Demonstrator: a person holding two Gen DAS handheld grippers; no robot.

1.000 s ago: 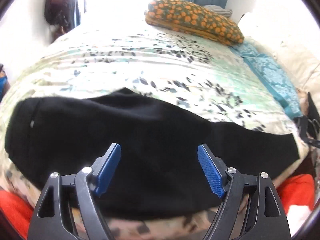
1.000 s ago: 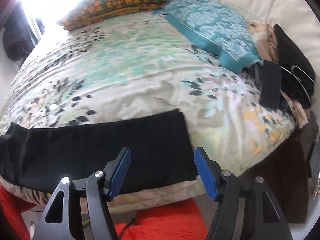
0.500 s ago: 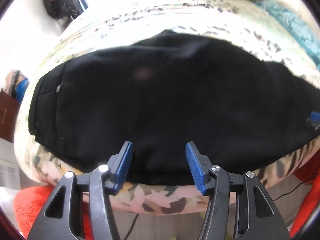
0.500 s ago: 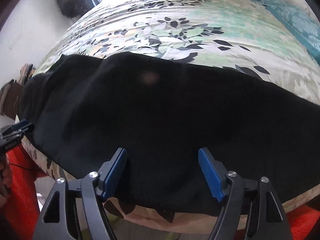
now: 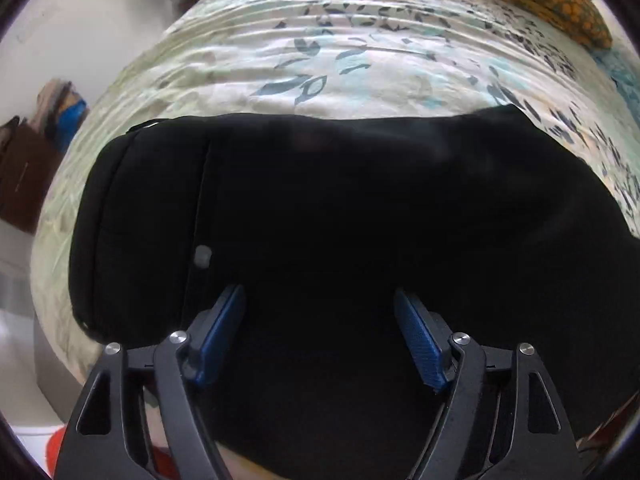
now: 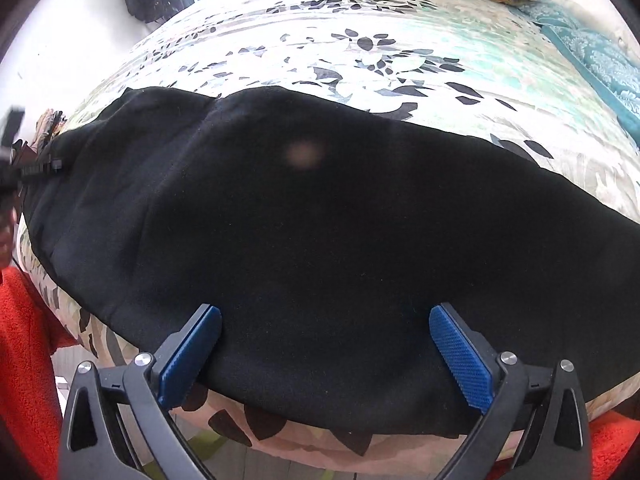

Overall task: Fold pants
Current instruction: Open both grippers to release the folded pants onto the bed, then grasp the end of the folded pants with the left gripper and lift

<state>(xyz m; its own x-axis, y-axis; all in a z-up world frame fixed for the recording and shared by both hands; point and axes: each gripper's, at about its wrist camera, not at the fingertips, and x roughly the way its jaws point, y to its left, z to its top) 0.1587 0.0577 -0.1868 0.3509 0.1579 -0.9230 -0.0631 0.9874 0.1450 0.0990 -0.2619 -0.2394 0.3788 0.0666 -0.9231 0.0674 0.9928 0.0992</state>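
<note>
- Both grippers have dropped closer to the pants (image 5: 360,208) since a second ago, and the black cloth now fills most of each view instead of lying as a strip across the bed (image 5: 320,60).
- Left gripper (image 5: 320,320): its jaws have just been opening and stand apart, with cloth below them but nothing pinched. It hangs over the waistband end, near a seam and a small pale button.
- Right gripper (image 6: 324,340): its jaws have just been opening too and are spread wide over the near edge of the pants, with no cloth caught between the pads.
- Pants: they lie flat along the near edge of the bed, lengthwise from left to right, and the near hem sits close to the mattress side.
- Risk: the cloth looks doubled, so a shallow pinch could lift only the top layer and the fold would come apart.
- Risk: a deep bite could catch the sheet (image 6: 400,48) underneath and drag it up with the pants.
- Risk: if one gripper closes off the edge, the fold line will likely skew.
- Risk: pulling towards the near side could slide the pants off the bed.
</note>
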